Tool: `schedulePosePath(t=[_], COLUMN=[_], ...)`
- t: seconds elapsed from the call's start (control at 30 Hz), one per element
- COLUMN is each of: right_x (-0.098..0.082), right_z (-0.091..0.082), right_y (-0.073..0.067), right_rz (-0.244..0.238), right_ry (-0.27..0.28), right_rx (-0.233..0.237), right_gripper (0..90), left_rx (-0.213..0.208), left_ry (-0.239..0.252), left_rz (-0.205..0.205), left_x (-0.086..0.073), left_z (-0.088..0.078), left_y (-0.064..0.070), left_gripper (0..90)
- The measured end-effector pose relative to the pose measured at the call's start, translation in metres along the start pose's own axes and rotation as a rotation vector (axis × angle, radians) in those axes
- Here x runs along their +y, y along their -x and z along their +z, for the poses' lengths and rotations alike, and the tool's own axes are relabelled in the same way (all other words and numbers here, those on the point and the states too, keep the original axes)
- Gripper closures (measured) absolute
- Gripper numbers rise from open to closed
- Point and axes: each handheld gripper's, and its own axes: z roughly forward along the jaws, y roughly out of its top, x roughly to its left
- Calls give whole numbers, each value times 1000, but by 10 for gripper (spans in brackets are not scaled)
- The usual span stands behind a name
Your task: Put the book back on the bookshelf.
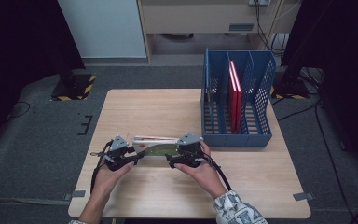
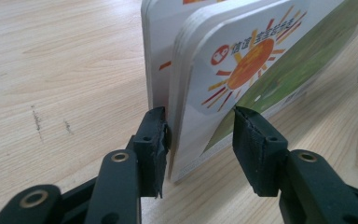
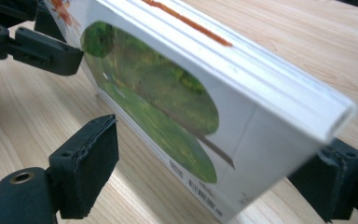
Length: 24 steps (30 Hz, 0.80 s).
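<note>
Two grippers meet at one picture book (image 1: 156, 145) low in the middle of the high view, standing on its edge on the wooden table (image 1: 158, 112). From above, the left gripper (image 1: 137, 156) sits at the book's left end and the right gripper (image 1: 171, 161) at its right end, each in a hand, but the jaws are too small there to read.

In the left gripper view a sun is printed on the cover (image 2: 247, 70). One jaw sits between two thick board pages and touches the near one; the other stands just off the cover with a narrow gap, so the grip looks loosened, not clenched.

From the right gripper view come the green hill on the cover and the white spine (image 3: 279, 93). Both jaws stand clear on either side, released.

Up in the right of the high view, a blue slotted file rack (image 1: 237, 135) holds red books (image 1: 235, 93) upright. Grey floor surrounds the table; dark curtains hang at both sides.
</note>
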Motion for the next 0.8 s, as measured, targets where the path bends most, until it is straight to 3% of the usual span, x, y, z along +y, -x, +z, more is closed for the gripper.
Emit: schedulePosePath(t=[0.17, 0.47, 0.8], right_x=[6, 7, 7], right_z=[3, -3, -3], right_y=[4, 2, -11], right_rz=[-13, -36, -75], right_ry=[0, -26, -31], right_rx=[54, 55, 104], right_gripper=[219, 378, 398], left_rx=[2, 20, 50], left_ry=[3, 18, 39], left_rz=[-3, -17, -50], left_x=[0, 1, 2], left_z=[0, 1, 3], left_y=[0, -5, -13], left_gripper=[541, 522, 470])
